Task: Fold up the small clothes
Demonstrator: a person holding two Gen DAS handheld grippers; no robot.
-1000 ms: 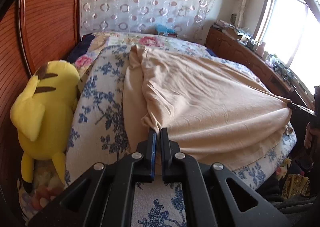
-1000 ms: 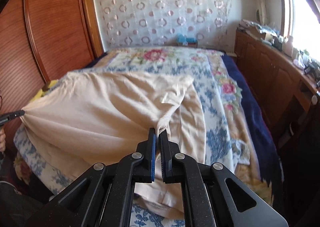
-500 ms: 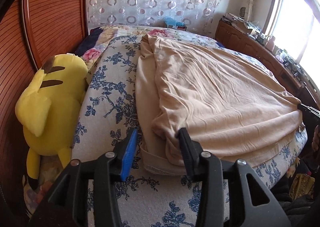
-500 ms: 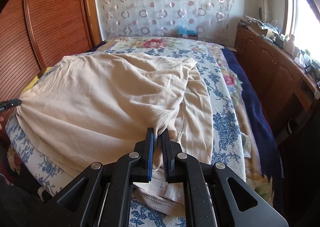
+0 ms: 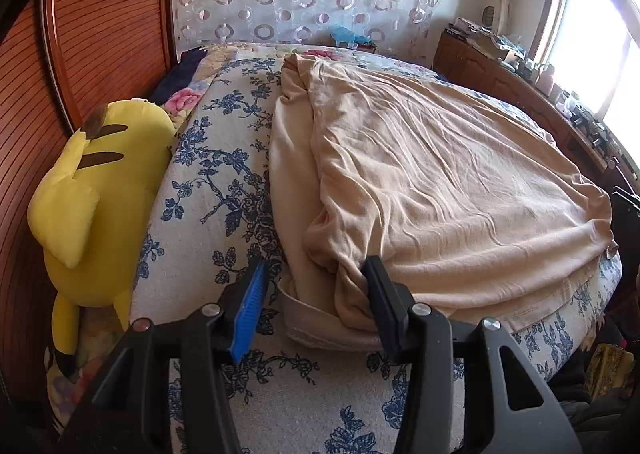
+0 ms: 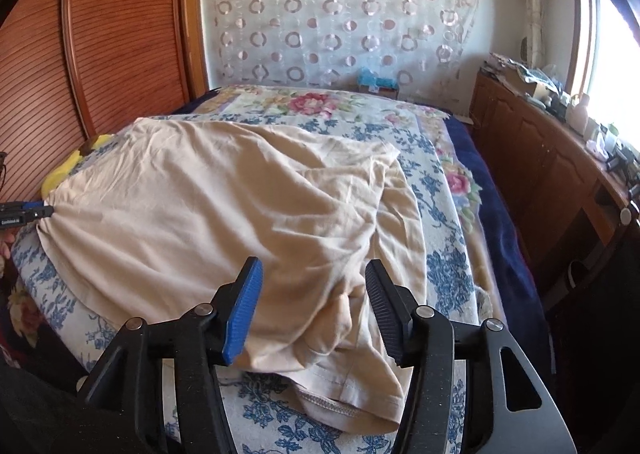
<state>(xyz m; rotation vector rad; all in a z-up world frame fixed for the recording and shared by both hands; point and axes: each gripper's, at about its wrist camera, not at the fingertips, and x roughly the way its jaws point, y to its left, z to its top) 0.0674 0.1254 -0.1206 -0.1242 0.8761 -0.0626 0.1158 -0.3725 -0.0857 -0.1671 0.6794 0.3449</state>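
beige garment spread over blue-floral bedspread, top layer folded across, hem at near edge of bed. left gripper just opened, jaws apart w/ bunched corner of cloth lying loose between, not pinched; right gripper likewise just opened, jaws apart over folded corner, no grip. yellow plush toy beside bed against wood panel.

Right gripper jaws just opened, apart, pads clear of cloth. Beige garment folded over, slack between jaws at near edge of bed. Left gripper tip at garment's left corner.
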